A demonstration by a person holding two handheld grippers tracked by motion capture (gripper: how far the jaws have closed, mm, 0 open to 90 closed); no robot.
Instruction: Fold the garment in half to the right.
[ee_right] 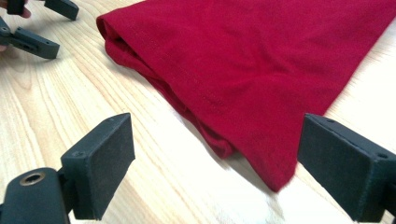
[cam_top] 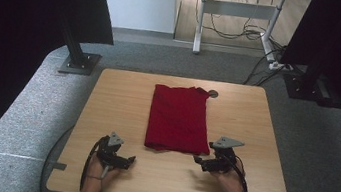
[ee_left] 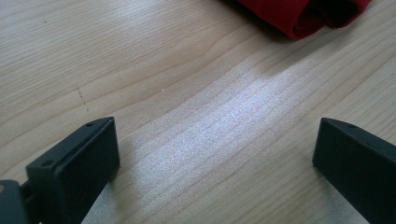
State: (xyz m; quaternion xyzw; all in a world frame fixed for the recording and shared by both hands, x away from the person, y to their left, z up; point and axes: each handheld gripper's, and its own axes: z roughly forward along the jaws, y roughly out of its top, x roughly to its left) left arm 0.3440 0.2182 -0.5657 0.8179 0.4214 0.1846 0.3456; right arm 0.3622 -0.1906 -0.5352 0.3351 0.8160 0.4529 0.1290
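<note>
A red cloth (cam_top: pixel 177 118) lies folded into a long rectangle in the middle of the wooden table (cam_top: pixel 117 98). My right gripper (cam_top: pixel 196 159) sits just off the cloth's near right corner, open, pointing left at it. In the right gripper view that near corner of the cloth (ee_right: pixel 261 79) lies on the table between and ahead of the wide jaws, untouched. My left gripper (cam_top: pixel 132 160) rests near the table's front edge, left of the cloth, open and holding nothing. In the left gripper view a folded edge of the cloth (ee_left: pixel 306 16) shows at the top.
The left gripper (ee_right: pixel 39 25) appears at the top left of the right gripper view. A round grommet (cam_top: pixel 213 93) sits in the table near the cloth's far right corner. Black stands (cam_top: pixel 79 58) and a desk frame with cables (cam_top: pixel 239 20) stand on the carpet beyond.
</note>
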